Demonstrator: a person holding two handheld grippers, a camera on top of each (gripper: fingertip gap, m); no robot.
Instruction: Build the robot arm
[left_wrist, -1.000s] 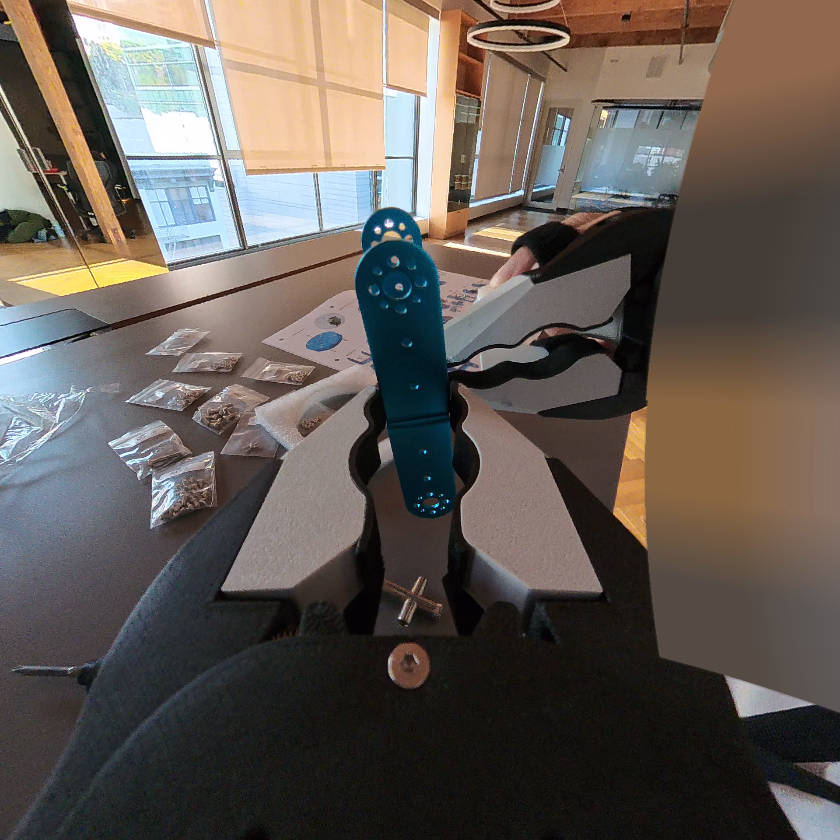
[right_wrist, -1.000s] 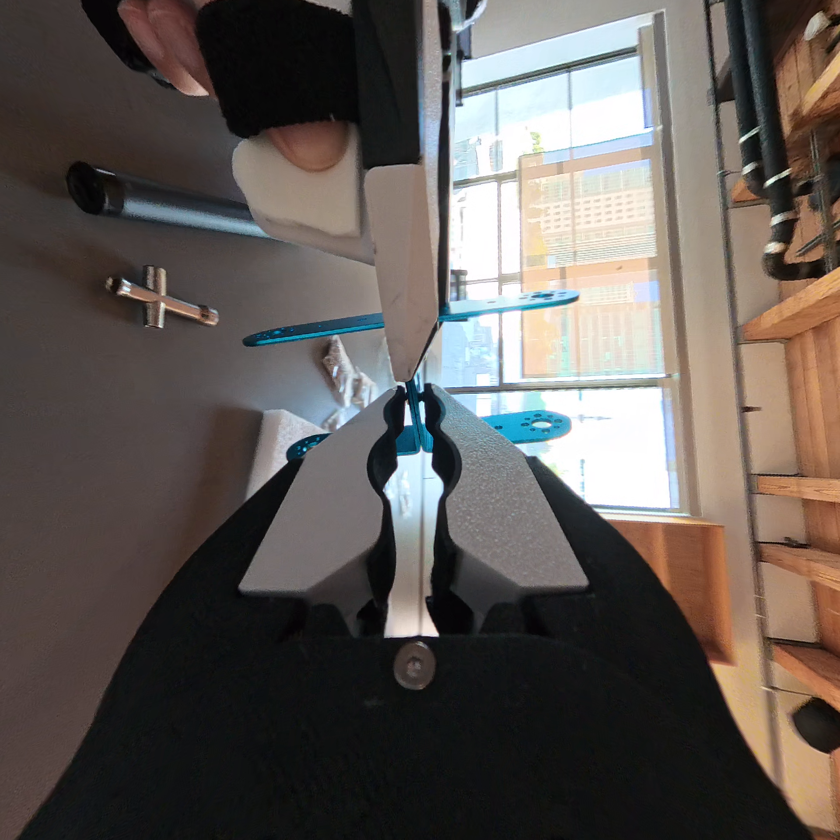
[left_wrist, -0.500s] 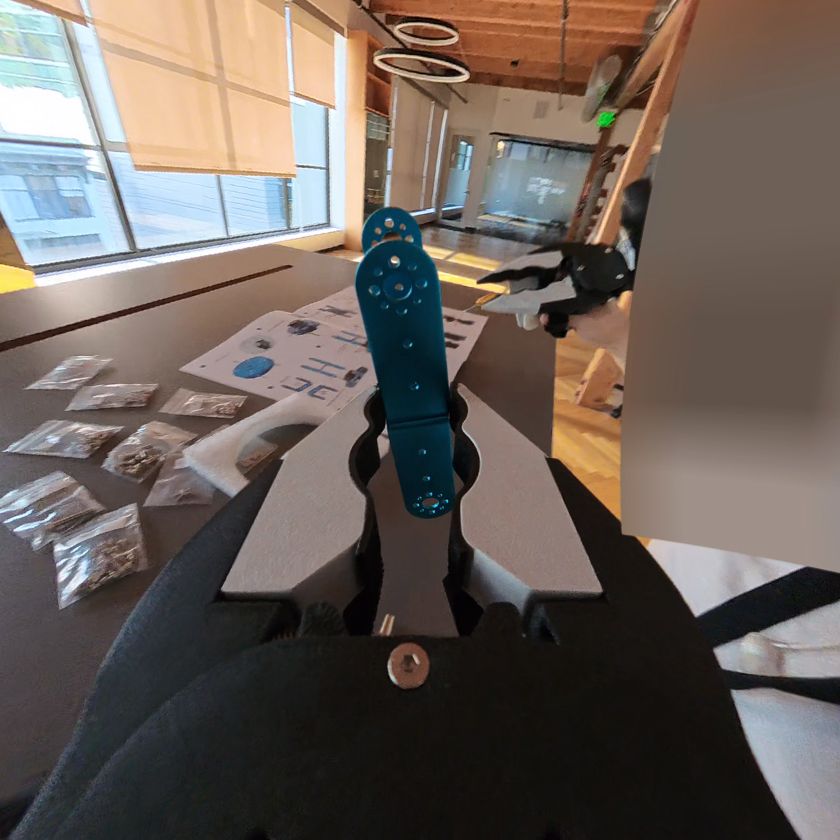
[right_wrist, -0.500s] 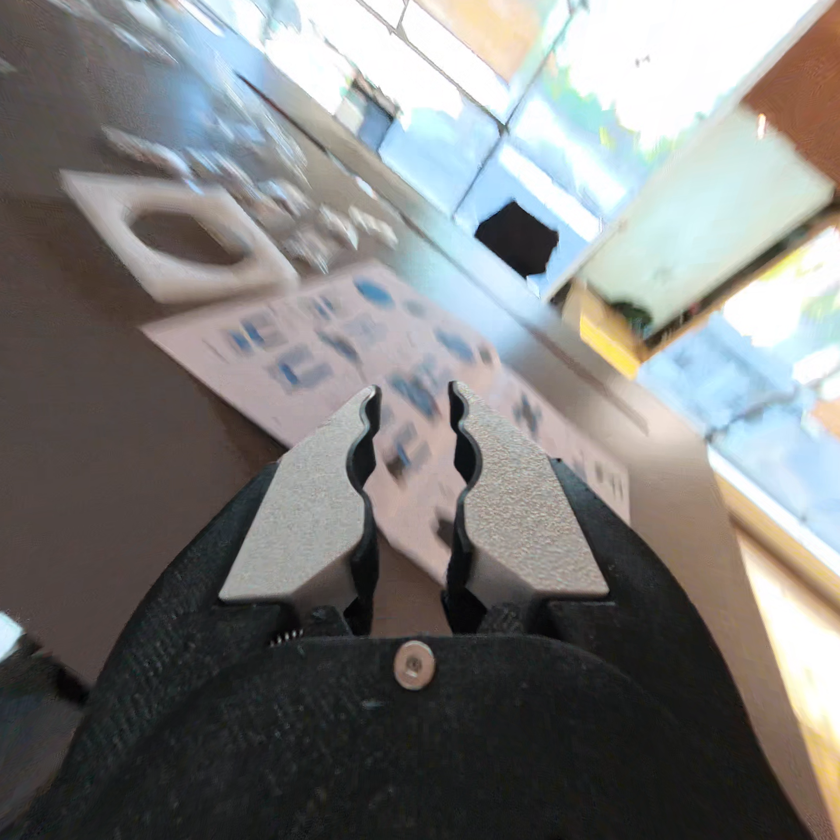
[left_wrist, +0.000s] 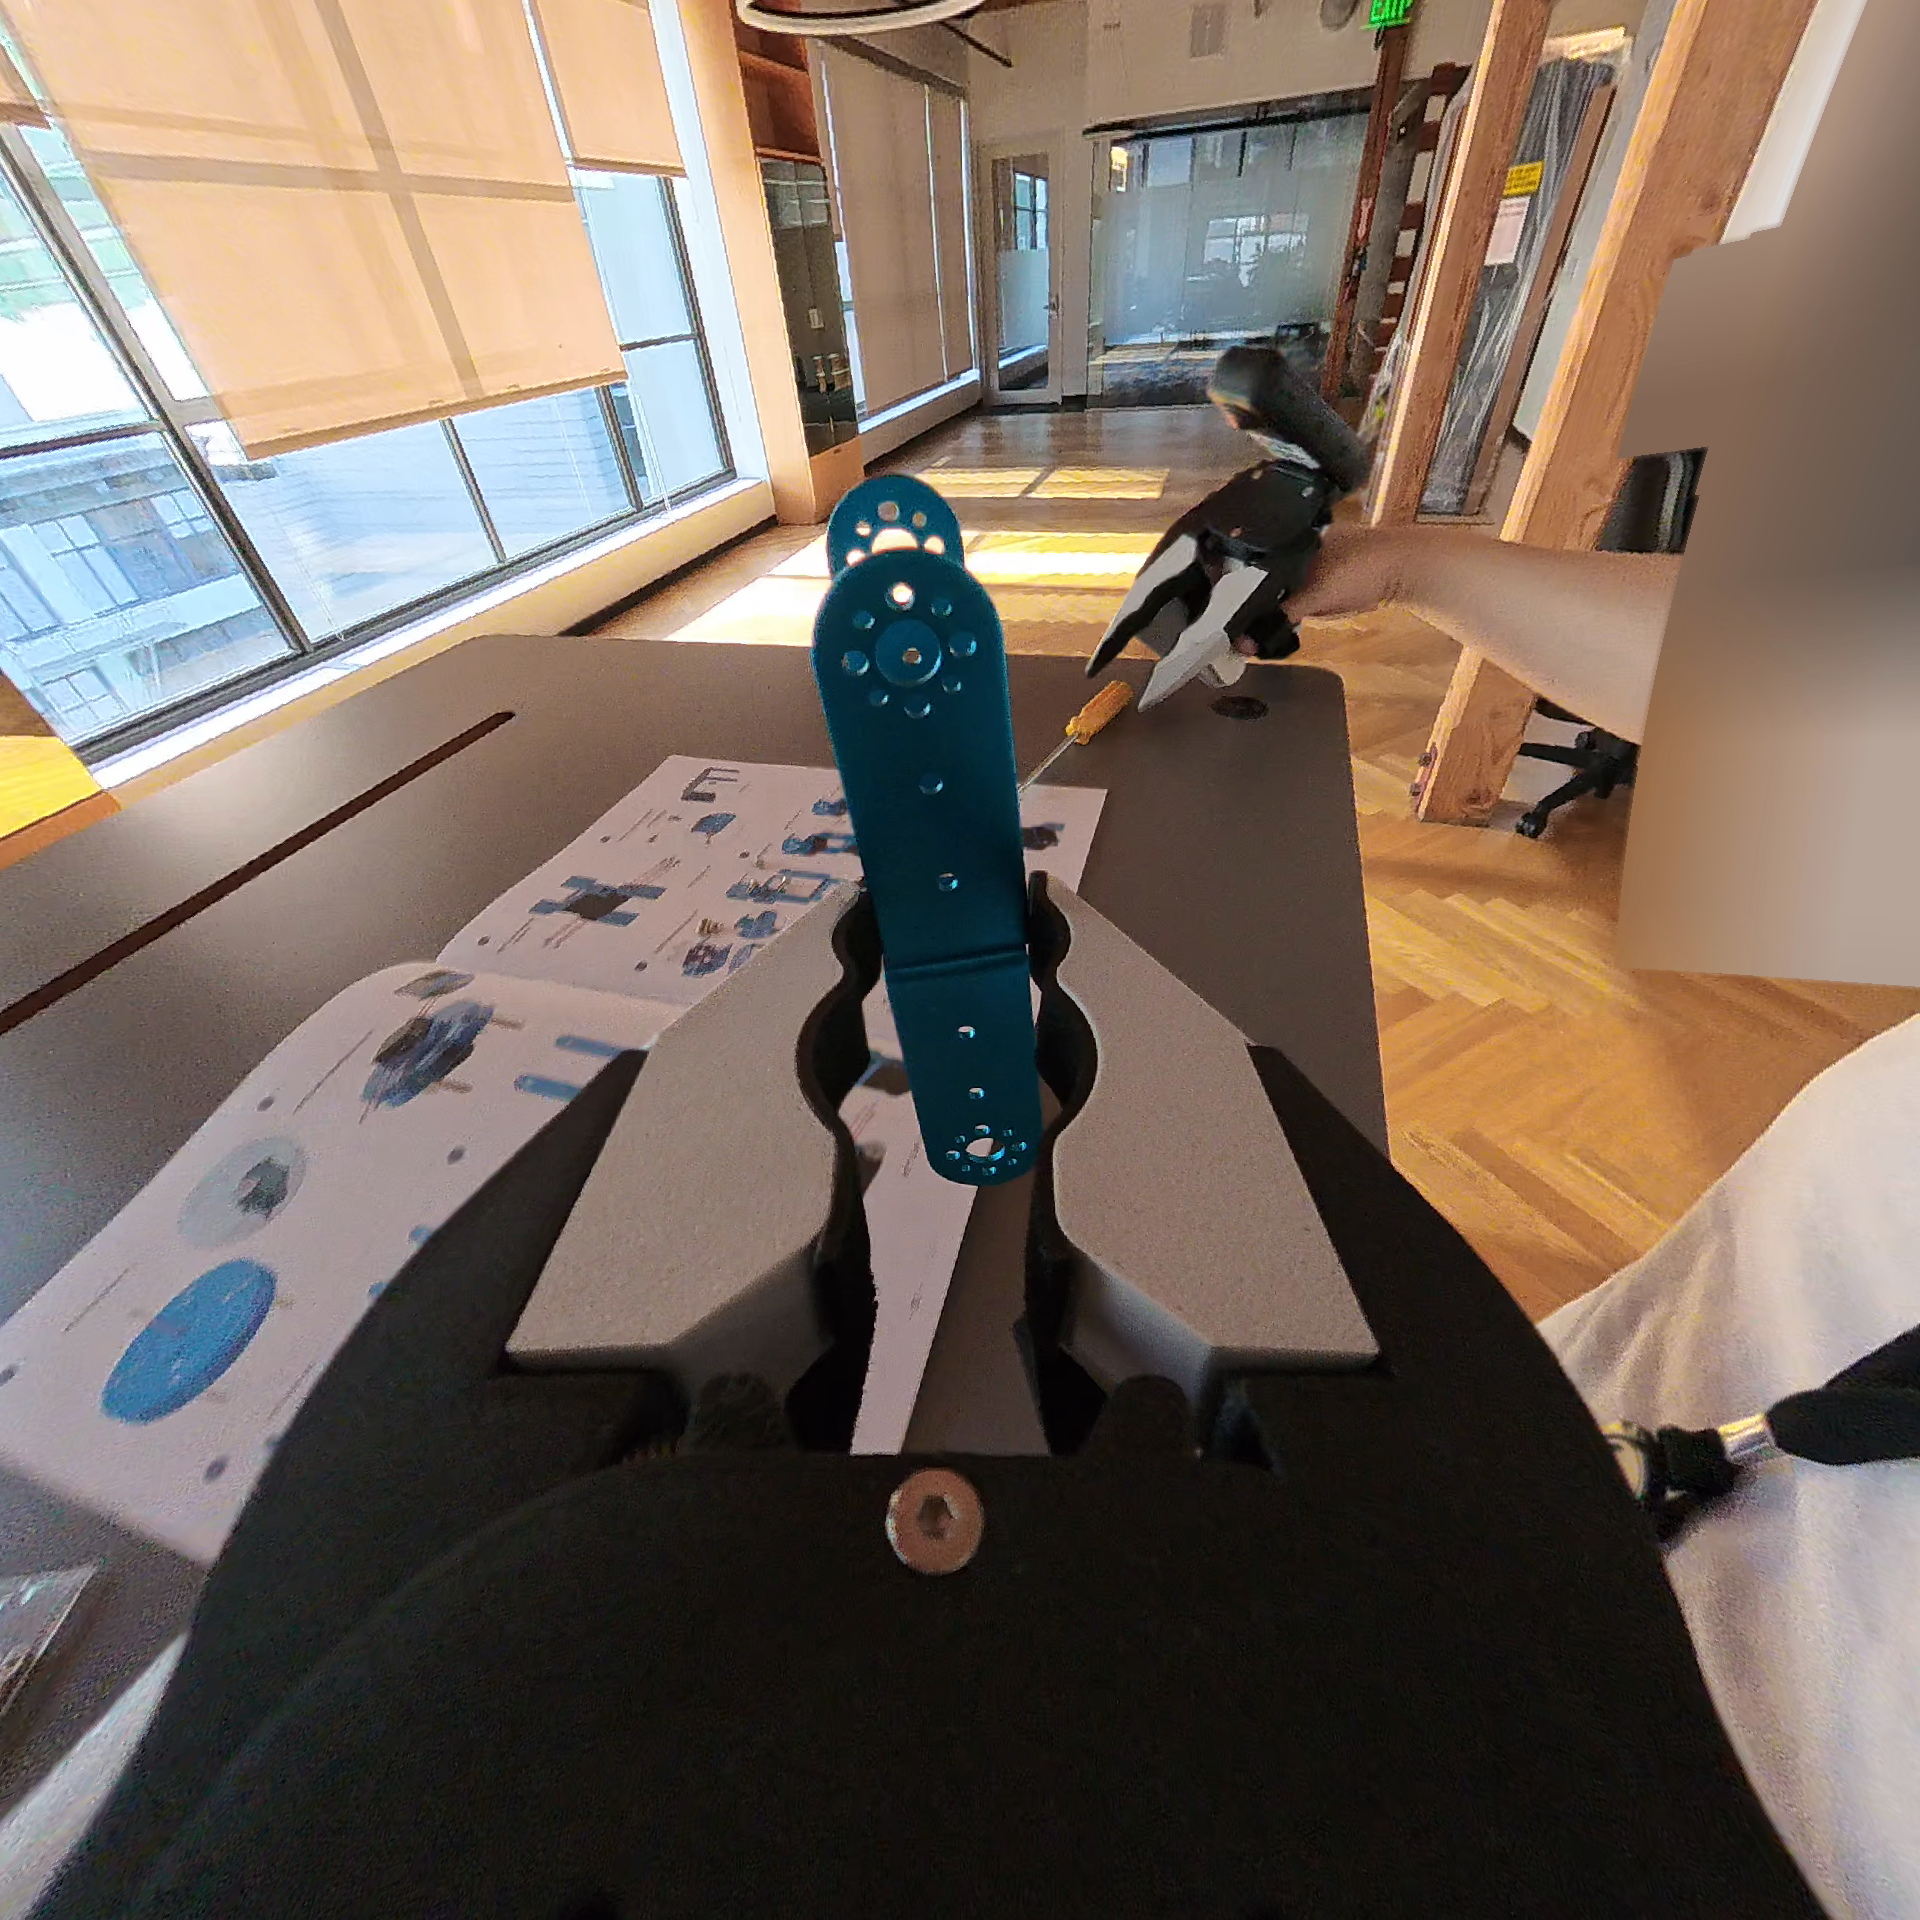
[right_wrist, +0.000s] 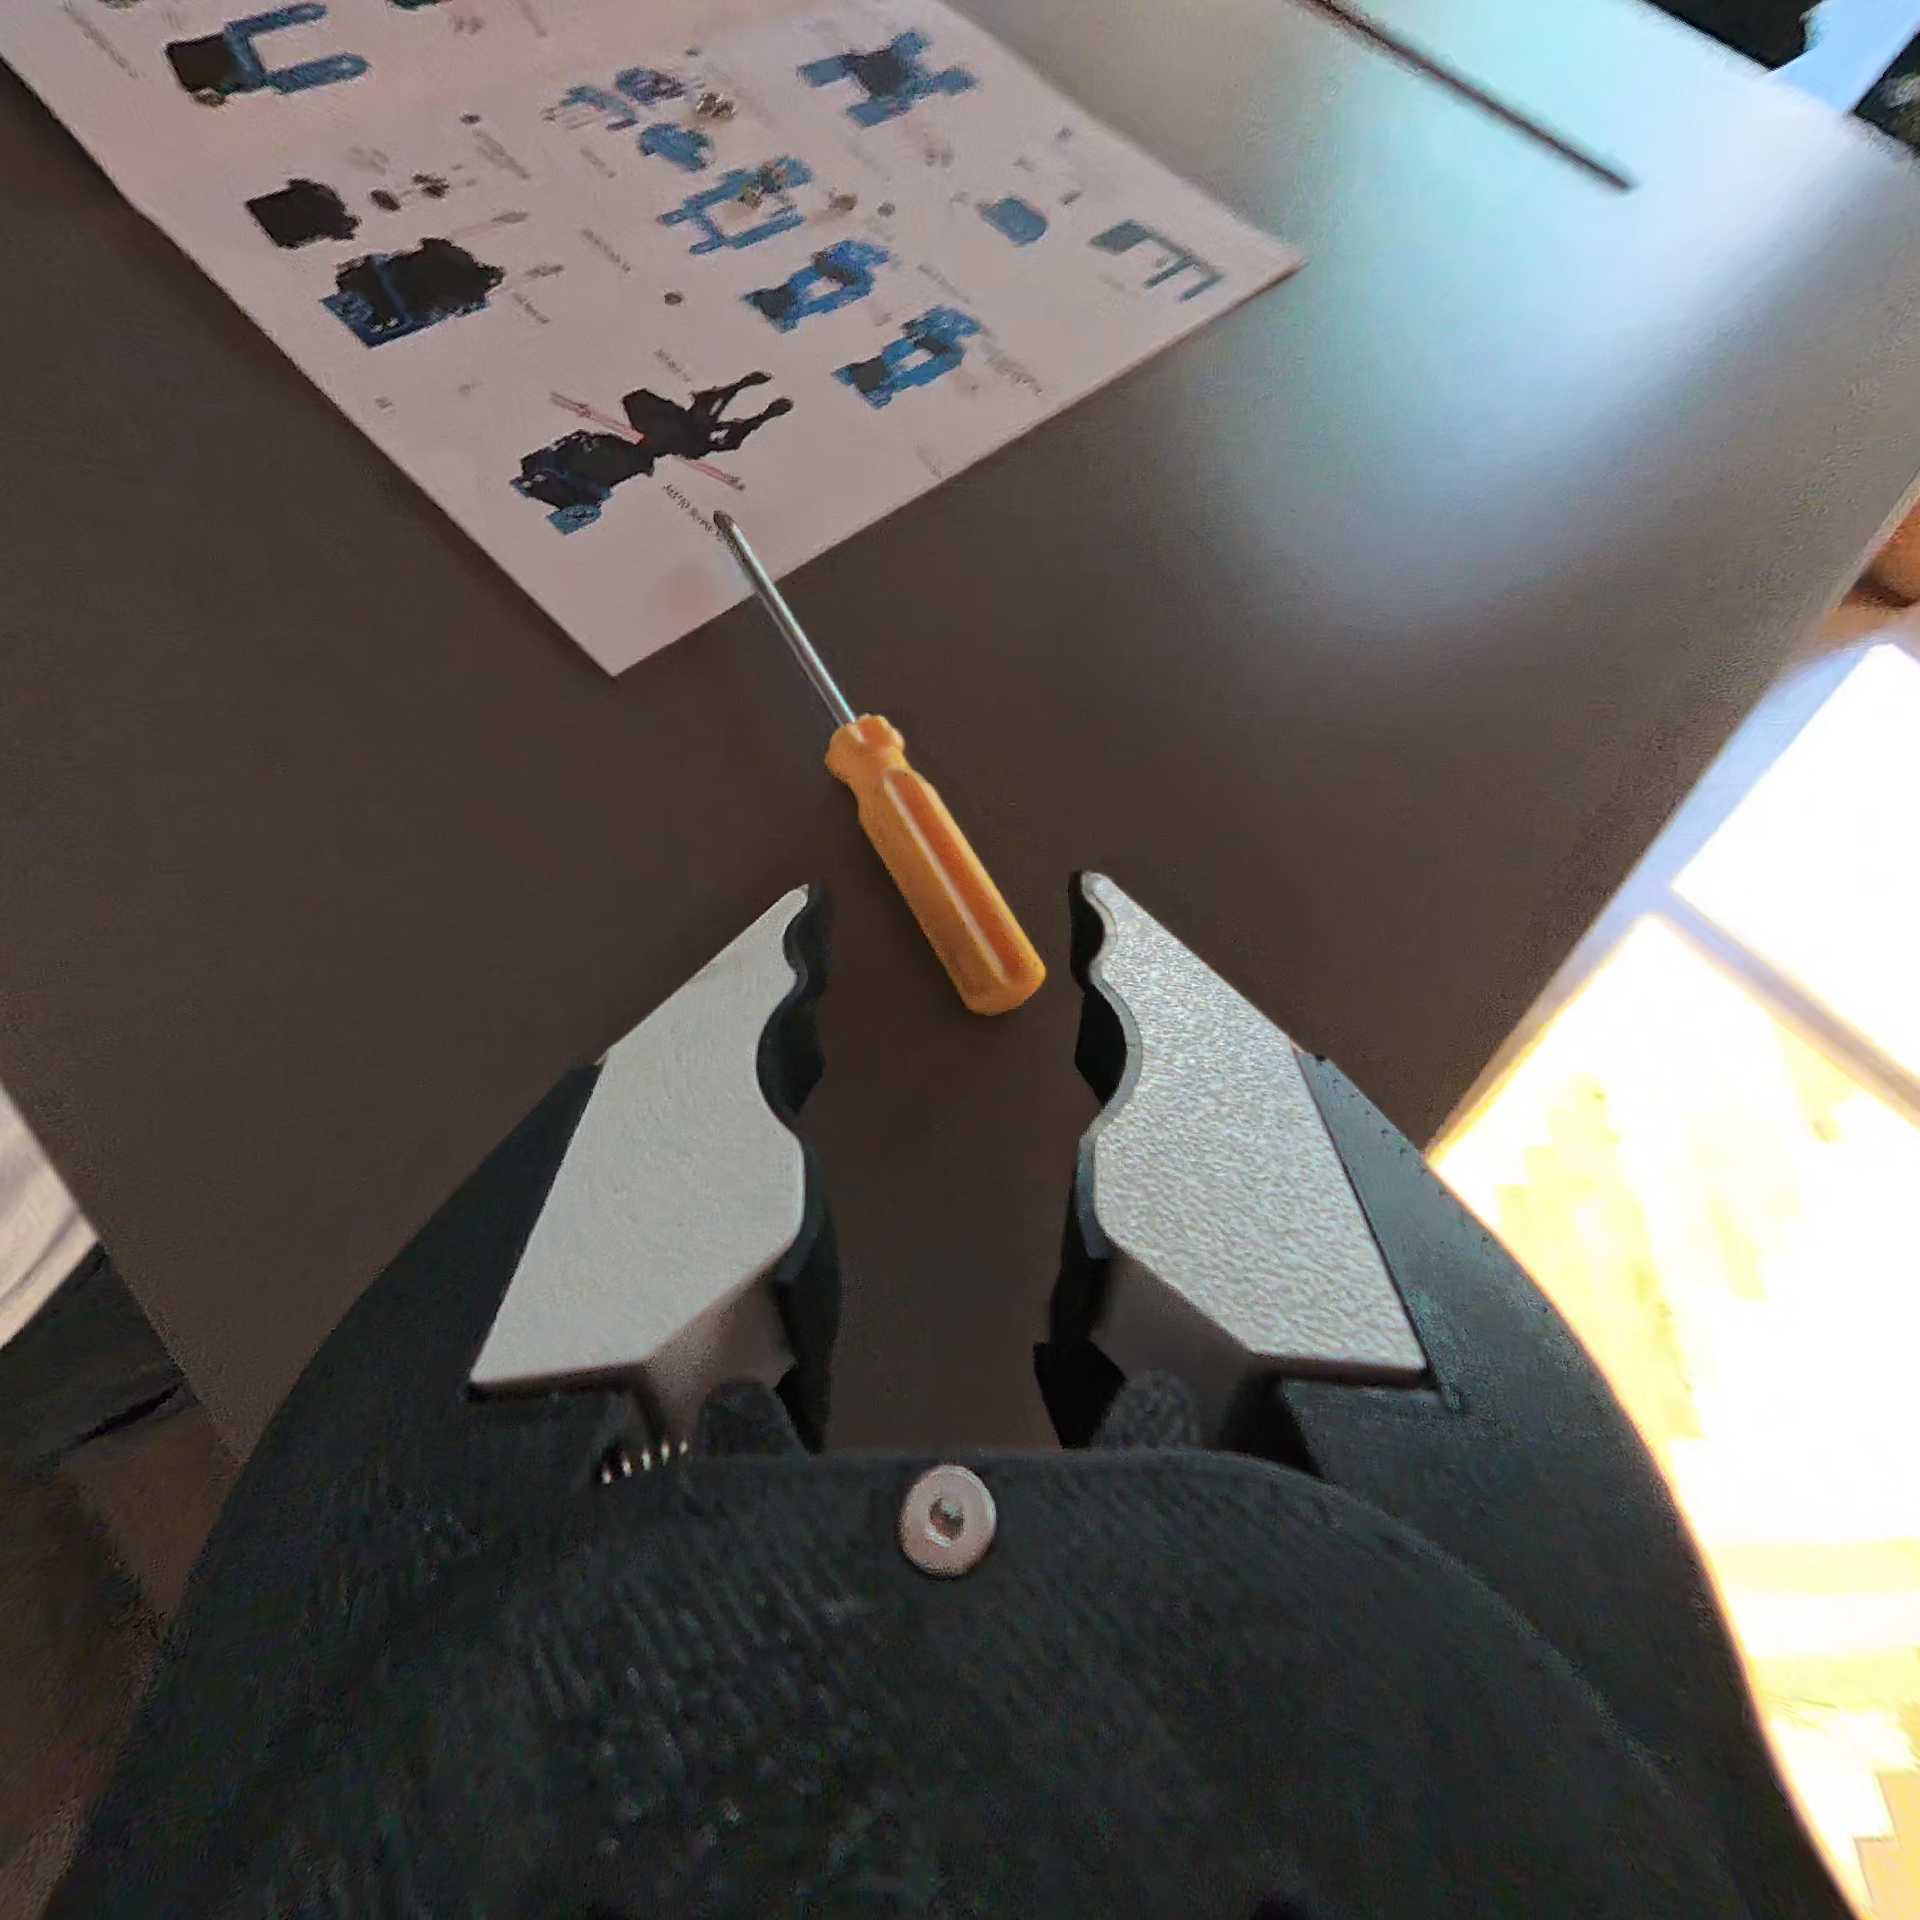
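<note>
Left tool (left_wrist: 943, 914) is gripping a stiff blue perforated metal bracket (left_wrist: 925, 790) mid-length; right tool (right_wrist: 940, 914), spread wide, is hovering over a light orange-handled screwdriver (right_wrist: 935, 873) at 12 o'clock

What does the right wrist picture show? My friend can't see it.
An open claw hovers over an orange screwdriver lying on a dark table. The screwdriver's metal tip rests on a printed sheet.

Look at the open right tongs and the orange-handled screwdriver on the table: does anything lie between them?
Nothing visible does. The right tongs hang open just above the butt of the orange-handled screwdriver, with only bare dark table between. The instruction sheet lies beyond, under the screwdriver's tip.
</note>
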